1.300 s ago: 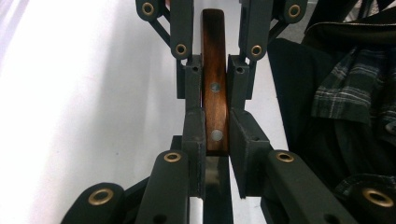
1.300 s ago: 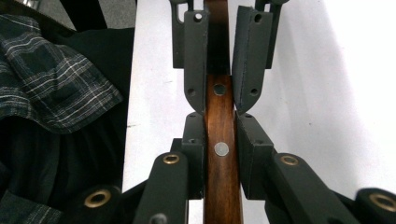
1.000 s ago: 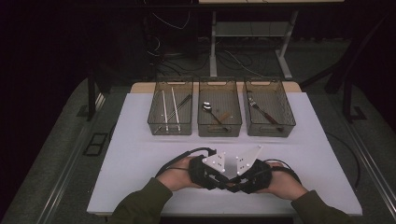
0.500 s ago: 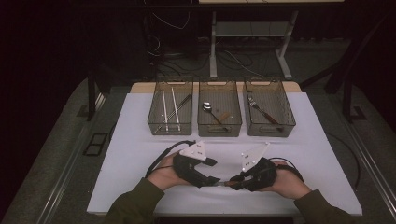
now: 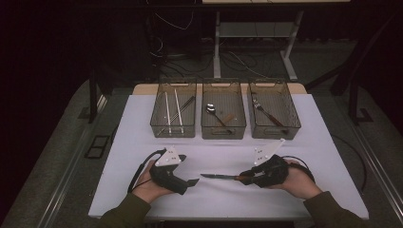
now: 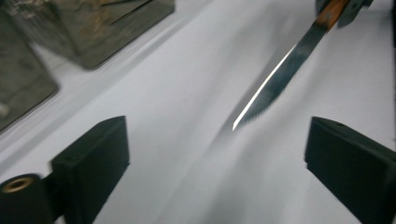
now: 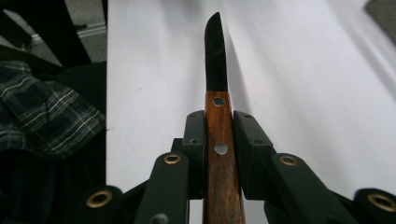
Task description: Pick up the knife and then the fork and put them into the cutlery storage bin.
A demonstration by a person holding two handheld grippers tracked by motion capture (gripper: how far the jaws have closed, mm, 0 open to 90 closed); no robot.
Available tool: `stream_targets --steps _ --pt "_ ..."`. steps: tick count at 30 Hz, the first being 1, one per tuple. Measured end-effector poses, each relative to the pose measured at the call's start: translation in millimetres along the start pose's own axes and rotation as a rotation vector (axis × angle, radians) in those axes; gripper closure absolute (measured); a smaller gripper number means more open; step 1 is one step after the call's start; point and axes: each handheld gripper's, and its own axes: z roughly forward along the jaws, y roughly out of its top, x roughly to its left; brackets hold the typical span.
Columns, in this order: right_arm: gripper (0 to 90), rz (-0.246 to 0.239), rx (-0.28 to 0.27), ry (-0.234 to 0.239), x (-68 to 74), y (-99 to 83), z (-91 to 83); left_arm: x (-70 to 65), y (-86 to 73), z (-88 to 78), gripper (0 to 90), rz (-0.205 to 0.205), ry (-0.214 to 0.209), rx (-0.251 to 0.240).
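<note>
The left gripper had just let go (jaws wide, empty); the right gripper alone clamped the knife, handover done

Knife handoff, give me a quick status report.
Right hand-held gripper shut on knife handle. Left hand-held gripper open, jaws just opened, nothing between them. Blade clear above the white table; nothing in the way.
</note>
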Motion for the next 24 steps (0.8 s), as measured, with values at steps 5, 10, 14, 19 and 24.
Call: stream_targets --steps 5,10,14,19,24 --pt "76.1 0.044 -0.034 -0.025 -5.3 -3.5 -8.1 2.8 -9.2 -5.7 0.0 -0.026 0.042 -0.017" --pt "76.1 0.103 -0.062 -0.056 -11.5 -7.1 -17.5 6.0 -13.8 -7.1 0.0 -0.047 0.051 -0.010" --pt "76.1 0.138 -0.085 -0.078 -17.0 -9.6 -24.6 7.3 -15.1 -5.7 0.0 -0.053 0.060 -0.011" --pt "76.1 0.169 -0.116 -0.111 -25.8 -12.1 -34.6 7.7 -15.7 -4.8 0.0 -0.055 0.062 -0.009" --pt "76.0 0.210 -0.139 -0.154 -35.6 -12.7 -46.6 7.5 -16.1 -4.8 0.0 -0.052 0.066 -0.009"
